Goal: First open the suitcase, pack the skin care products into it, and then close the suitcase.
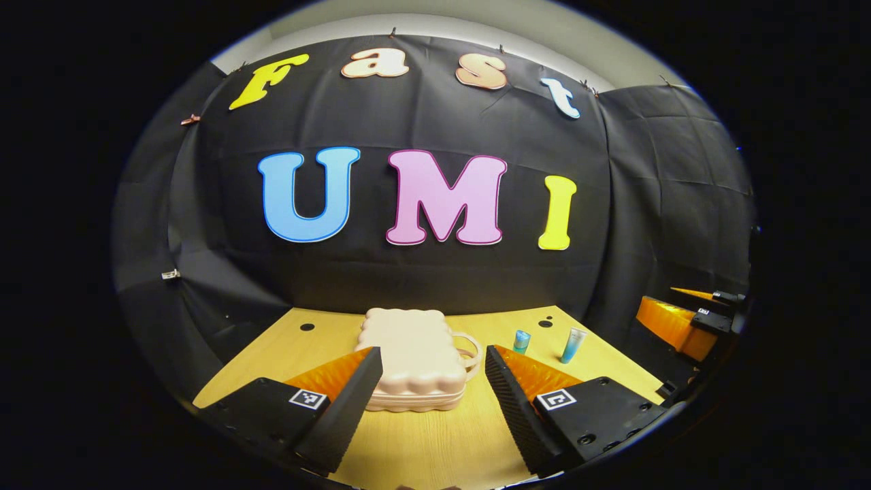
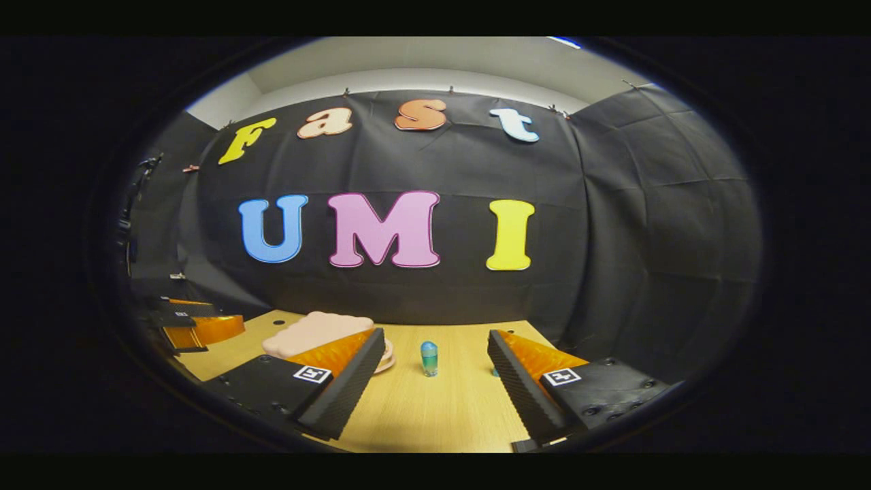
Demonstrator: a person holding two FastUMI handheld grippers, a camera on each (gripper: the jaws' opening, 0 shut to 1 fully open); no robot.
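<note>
- Two grippers up, nothing held: left gripper (image 1: 432,388) has its fingers spread wide apart, right gripper (image 2: 435,371) likewise, both hovering above the wooden table (image 1: 422,449).
- Step in hand, as I judge it: the very first one, opening the suitcase. The suitcase (image 1: 415,361) lies flat and closed in the middle of the table, pink, scalloped edge, handle (image 1: 469,354) facing the products' side.
- Left gripper view has the suitcase framed right between its own fingers, near but not touching.
- Skin care products stand on the table beside the handle, apart from the suitcase: a short blue-green bottle (image 1: 521,340) and a taller tube (image 1: 573,344). Neither is packed yet.
- Right gripper view has the bottle (image 2: 429,358) upright between its fingers, farther off.
- Next move likely calls for one gripper to steady the base while the other catches the lid edge and lifts; the seam looks thin, so a careful pinch.
- Hard to tell: any zipper or latch on the suitcase, too small to make out. Which side is hinged, cannot tell.
- In the right gripper view the tube is mostly hidden behind that gripper's finger, and the suitcase is partly covered by the other finger.
- Other gripper shows at each view's edge, cut off.
</note>
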